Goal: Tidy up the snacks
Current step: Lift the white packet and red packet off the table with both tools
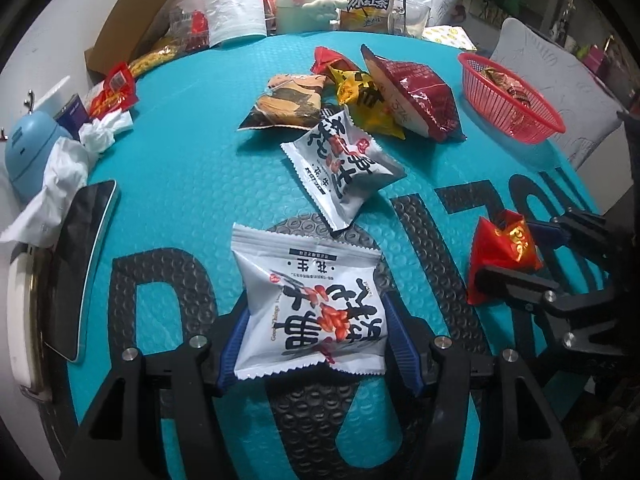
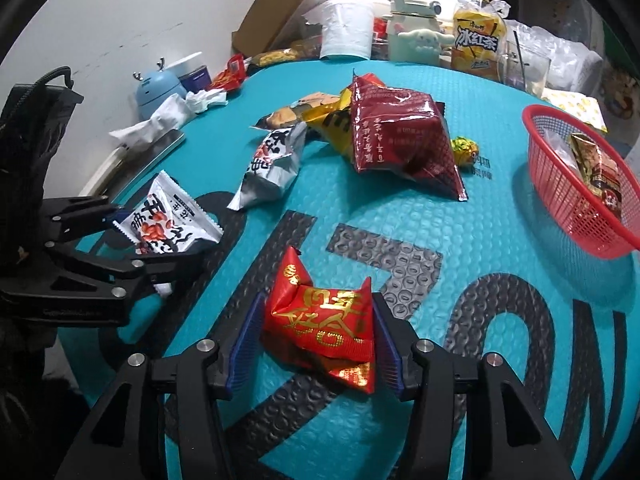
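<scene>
Left tongs (image 1: 318, 320) clamp white peanut packet (image 1: 310, 300) between pads (right tongs (image 2: 316, 332) likewise grip red packet (image 2: 322, 324)).

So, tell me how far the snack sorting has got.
Done: one packet lies in the red basket. In hand: the left gripper holds a white peanut packet, the right gripper a red packet. Left: the pile of packets on the mat.

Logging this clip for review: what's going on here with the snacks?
A person works two handheld tongs over a teal mat. The left tongs grip a white peanut packet; the right tongs have a red foil packet between their pads. More snack bags lie piled mid-mat, and the red basket already holds some.
</scene>
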Motion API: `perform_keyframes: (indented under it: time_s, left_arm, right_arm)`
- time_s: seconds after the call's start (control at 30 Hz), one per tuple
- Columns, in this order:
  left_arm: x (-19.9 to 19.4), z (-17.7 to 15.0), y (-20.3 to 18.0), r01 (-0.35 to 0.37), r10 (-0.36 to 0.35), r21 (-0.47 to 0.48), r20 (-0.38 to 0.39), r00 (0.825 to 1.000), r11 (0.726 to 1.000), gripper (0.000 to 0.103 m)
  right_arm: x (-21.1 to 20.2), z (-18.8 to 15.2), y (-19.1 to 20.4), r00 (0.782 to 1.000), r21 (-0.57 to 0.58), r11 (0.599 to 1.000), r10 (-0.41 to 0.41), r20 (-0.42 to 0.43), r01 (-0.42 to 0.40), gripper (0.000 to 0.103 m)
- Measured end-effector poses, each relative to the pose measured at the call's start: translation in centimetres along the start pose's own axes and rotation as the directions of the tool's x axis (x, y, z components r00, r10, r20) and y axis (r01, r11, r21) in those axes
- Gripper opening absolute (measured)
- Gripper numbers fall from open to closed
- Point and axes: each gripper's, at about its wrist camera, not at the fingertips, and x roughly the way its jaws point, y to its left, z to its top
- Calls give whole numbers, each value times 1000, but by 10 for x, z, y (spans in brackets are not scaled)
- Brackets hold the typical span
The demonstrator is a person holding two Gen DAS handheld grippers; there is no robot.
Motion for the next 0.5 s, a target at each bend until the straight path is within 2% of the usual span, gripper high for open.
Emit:
perform_keyframes:
  time_s: [0.17,0.3,0.43,0.47,0.5]
  left_arm:
    - [2,2,-3,-15,15,-1,11,1000,1000,63]
    - [4,3,-4,-16,16,3,13,1000,1000,70]
    - [3,0,-4,-15,15,1,32,999,1000,71]
    - [3,0,-4,-17,17,2,38,999,1000,70]
    - [2,-1,-3,-22,22,1,48,999,1000,62]
  right_arm:
    - [3,2,1,1000,17,1000,-5,11,5,68]
    - [7,2,8,1000,-9,1000,-22,9,22,78]
    - [9,0,13,999,-26,998,-51,15,51,78]
    - [9,0,13,998,-26,998,-63,17,63,72]
    - [9,0,14,997,-28,996,-80,18,80,64]
